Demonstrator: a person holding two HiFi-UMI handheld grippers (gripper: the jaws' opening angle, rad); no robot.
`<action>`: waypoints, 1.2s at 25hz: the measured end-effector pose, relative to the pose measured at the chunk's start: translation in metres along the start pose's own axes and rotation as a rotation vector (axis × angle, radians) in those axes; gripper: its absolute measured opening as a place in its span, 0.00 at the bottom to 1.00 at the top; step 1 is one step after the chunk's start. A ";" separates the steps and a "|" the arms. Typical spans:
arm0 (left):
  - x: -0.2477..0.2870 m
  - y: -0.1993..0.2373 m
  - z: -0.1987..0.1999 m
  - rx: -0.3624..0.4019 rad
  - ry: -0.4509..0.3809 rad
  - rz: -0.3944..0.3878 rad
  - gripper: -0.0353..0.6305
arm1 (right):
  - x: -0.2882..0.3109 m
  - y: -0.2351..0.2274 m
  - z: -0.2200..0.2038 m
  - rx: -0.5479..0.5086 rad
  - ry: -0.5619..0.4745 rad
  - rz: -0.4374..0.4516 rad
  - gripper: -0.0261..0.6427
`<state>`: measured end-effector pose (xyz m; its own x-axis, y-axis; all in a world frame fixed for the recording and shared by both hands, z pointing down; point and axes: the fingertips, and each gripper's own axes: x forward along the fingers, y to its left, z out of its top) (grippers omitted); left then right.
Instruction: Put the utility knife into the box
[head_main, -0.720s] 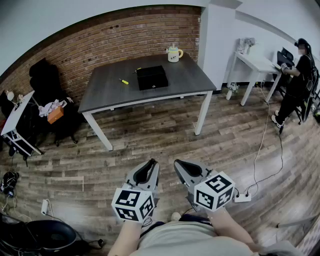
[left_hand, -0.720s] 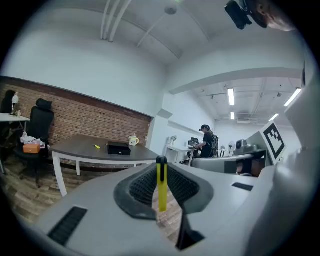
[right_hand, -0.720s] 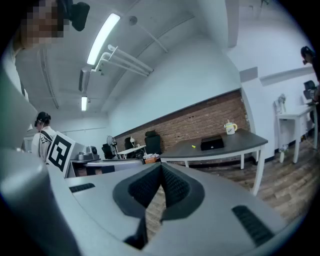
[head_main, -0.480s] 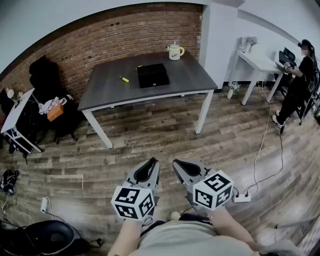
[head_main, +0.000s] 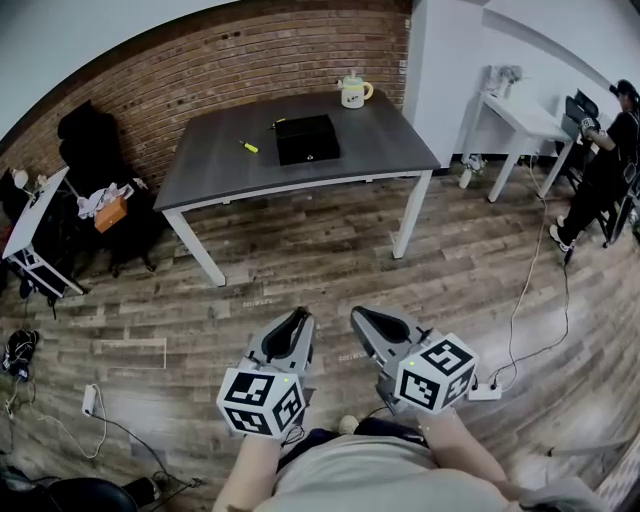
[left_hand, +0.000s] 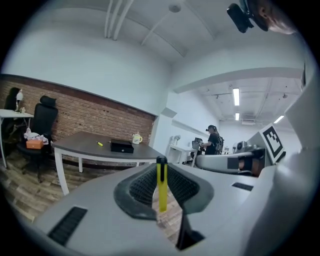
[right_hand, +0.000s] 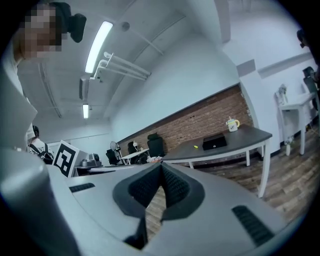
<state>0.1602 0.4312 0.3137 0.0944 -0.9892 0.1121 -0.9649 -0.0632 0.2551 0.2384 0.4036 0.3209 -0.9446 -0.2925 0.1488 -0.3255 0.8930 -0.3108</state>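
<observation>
A small yellow utility knife (head_main: 247, 147) lies on the dark table (head_main: 220, 180), left of a closed black box (head_main: 306, 139). Both stand far ahead across the wooden floor. The left gripper view shows the knife (left_hand: 100, 144) and box (left_hand: 121, 147) small in the distance, and so does the right gripper view, with knife (right_hand: 195, 146) and box (right_hand: 214, 142). My left gripper (head_main: 298, 316) and right gripper (head_main: 362, 314) hang side by side near my body, both shut. A thin yellow strip with a black tip (left_hand: 161, 185) shows in the left jaws' seam; I cannot tell what it is.
A mug (head_main: 352, 92) stands at the table's back right corner. A person (head_main: 610, 150) works at a white desk (head_main: 520, 115) on the right. A black chair (head_main: 90, 150) and cluttered side table sit left. A power strip (head_main: 485, 393) and cable lie on the floor.
The view has shifted a little, so the table sits slightly right and lower in frame. Both grippers stay shut, side by side near my body.
</observation>
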 end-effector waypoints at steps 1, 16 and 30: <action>0.002 0.002 -0.001 -0.004 0.001 0.008 0.17 | 0.000 -0.003 -0.002 0.003 0.008 0.001 0.05; 0.029 0.019 -0.016 0.023 0.072 0.097 0.17 | -0.007 -0.051 -0.015 0.069 0.054 -0.017 0.05; 0.115 0.104 -0.002 0.016 0.100 0.064 0.17 | 0.083 -0.118 0.004 0.112 0.042 -0.090 0.05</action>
<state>0.0708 0.3110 0.3547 0.0559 -0.9732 0.2230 -0.9734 -0.0035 0.2290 0.1986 0.2724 0.3666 -0.9094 -0.3532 0.2197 -0.4140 0.8192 -0.3970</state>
